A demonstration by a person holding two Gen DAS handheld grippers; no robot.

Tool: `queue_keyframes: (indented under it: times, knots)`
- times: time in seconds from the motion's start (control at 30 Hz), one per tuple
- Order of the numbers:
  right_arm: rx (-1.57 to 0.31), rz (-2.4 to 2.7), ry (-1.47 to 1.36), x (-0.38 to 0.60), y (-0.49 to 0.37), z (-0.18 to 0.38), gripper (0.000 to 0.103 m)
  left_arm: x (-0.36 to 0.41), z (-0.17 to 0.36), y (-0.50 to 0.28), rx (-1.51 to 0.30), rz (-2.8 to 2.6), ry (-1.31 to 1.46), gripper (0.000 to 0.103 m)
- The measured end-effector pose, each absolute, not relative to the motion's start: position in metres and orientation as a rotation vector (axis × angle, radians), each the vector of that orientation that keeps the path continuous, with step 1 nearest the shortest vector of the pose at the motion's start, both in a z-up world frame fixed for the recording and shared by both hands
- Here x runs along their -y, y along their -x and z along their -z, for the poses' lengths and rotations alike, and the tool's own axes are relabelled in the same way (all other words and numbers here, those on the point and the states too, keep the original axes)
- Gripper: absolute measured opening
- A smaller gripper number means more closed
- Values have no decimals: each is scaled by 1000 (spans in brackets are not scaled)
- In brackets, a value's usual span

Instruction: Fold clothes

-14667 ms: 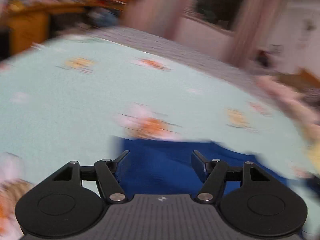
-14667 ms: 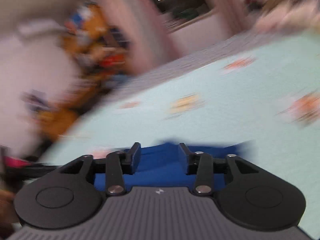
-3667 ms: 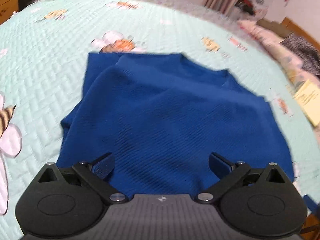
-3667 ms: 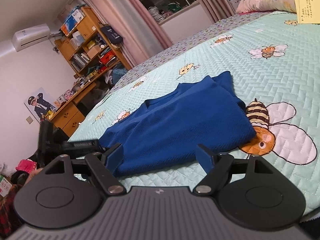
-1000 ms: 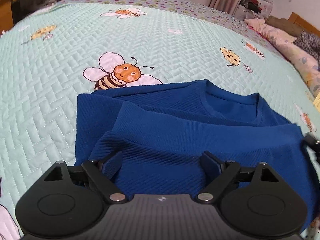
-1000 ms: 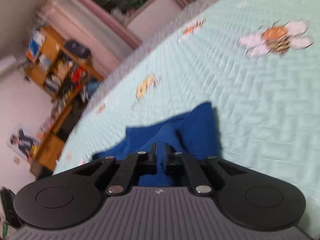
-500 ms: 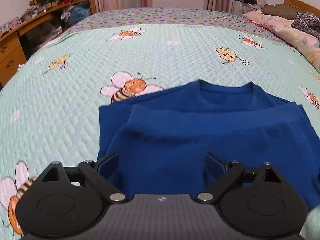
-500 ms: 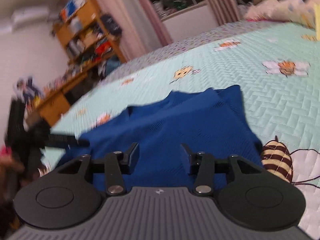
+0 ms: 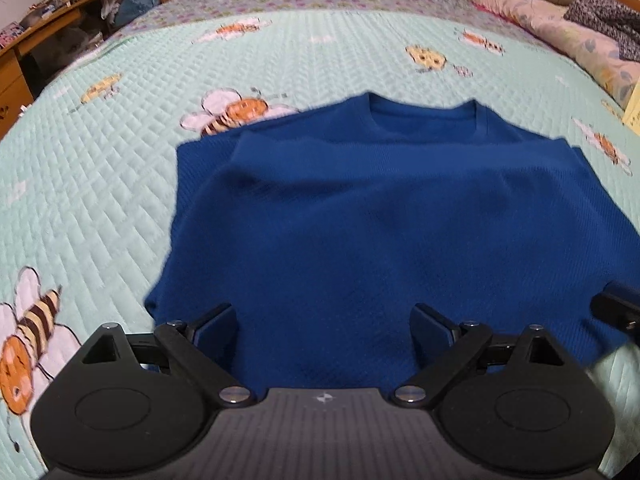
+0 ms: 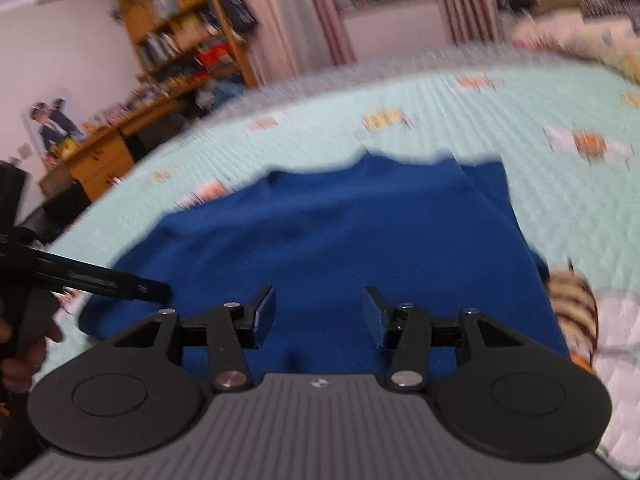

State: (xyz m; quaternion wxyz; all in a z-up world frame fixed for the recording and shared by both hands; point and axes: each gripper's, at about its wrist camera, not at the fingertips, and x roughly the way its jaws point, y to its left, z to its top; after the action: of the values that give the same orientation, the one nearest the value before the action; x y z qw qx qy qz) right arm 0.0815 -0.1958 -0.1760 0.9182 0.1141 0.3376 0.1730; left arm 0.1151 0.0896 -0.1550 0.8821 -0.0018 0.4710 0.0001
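Through the left wrist camera we saw the blue sweater (image 9: 360, 216) lying folded on the bed (image 9: 120, 128), collar at the far side, our left gripper (image 9: 324, 326) spread wide above its near edge, holding nothing. Through the blurred right wrist camera our right gripper (image 10: 319, 314) stood moderately apart over the sweater, also empty, the left gripper's fingers (image 10: 120, 282) touching its left edge.

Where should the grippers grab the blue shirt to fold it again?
Probably at the near folded edge of the blue shirt, one corner each: left gripper at the near-left corner, right gripper at the near-right. The shirt lies flat with its collar far away, so come low from the near side.
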Motion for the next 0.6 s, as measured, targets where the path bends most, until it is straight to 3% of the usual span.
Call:
queue_keyframes:
  times: [0.4,0.5,0.6]
  knots:
    - [-631,-362,-212,195,-64,162,53,-91,167,-116,-995,16,25,102]
    - [-632,-368,-187,190,-68,163,65,-91,169,-116,-996,19,22,102]
    - [-735,-358,-257,198,-80,189,66,-92,172,-117,-998,25,24,103]
